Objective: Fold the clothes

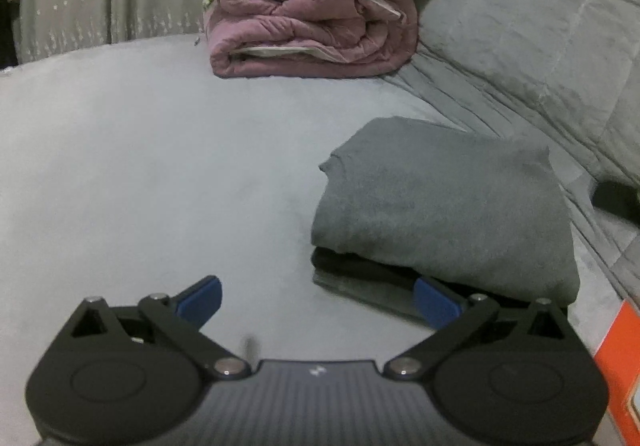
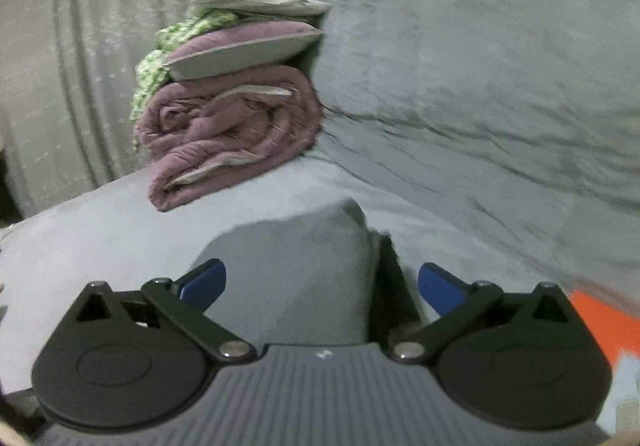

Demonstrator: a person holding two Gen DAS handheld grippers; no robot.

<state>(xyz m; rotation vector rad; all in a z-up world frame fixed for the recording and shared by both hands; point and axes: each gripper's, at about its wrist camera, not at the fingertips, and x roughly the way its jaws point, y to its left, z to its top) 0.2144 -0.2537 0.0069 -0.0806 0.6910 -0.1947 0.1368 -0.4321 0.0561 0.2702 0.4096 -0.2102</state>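
Observation:
A folded dark grey garment (image 1: pixel 440 206) lies on the grey bed, right of centre in the left wrist view. My left gripper (image 1: pixel 318 304) is open and empty, low over the bed, its right blue fingertip beside the garment's near edge. In the right wrist view the same garment (image 2: pixel 296 270) lies just ahead of and between the open fingers of my right gripper (image 2: pixel 322 286), which holds nothing. A dark layer shows at the garment's right edge.
A rolled purple quilt (image 1: pixel 312 30) with pillows and a green-patterned cloth stacked on it sits at the back; it also shows in the right wrist view (image 2: pixel 228 134). A rumpled grey duvet (image 1: pixel 540 26) rises on the right. An orange box (image 1: pixel 620 366) is at the near right. A curtain hangs behind.

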